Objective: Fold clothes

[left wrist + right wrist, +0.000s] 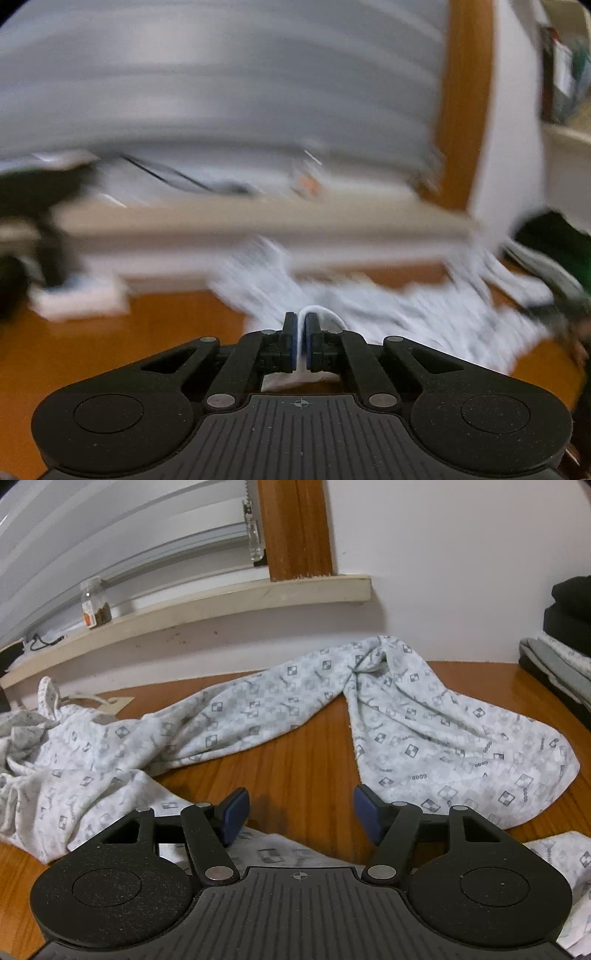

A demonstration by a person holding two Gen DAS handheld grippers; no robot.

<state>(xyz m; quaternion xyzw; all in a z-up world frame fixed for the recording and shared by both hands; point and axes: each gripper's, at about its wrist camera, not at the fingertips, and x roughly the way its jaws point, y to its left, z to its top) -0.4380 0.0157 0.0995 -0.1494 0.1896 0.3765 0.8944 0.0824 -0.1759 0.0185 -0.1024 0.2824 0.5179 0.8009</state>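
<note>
Patterned pyjama trousers (pixel 258 716) lie rumpled across the wooden table (pixel 295 775), legs splayed from a twisted crotch at 1 o'clock in the right wrist view, bunched waist end at 9 o'clock. Left tool (pixel 301 332): jaws narrow, pinching a white fold of the cloth; view heavily blurred. Right tool (pixel 301 812): jaws wide, nothing between them, hovering over bare wood with cloth at 6 o'clock beneath it. Folded dark clothes (pixel 569 627) stacked at 3 o'clock; jar (pixel 95 603) on the windowsill (pixel 221 602) at 10 o'clock. Likely step: spreading flat. Best lift gently, untwist the crotch, then pin the opposite edge with the right tool.
</note>
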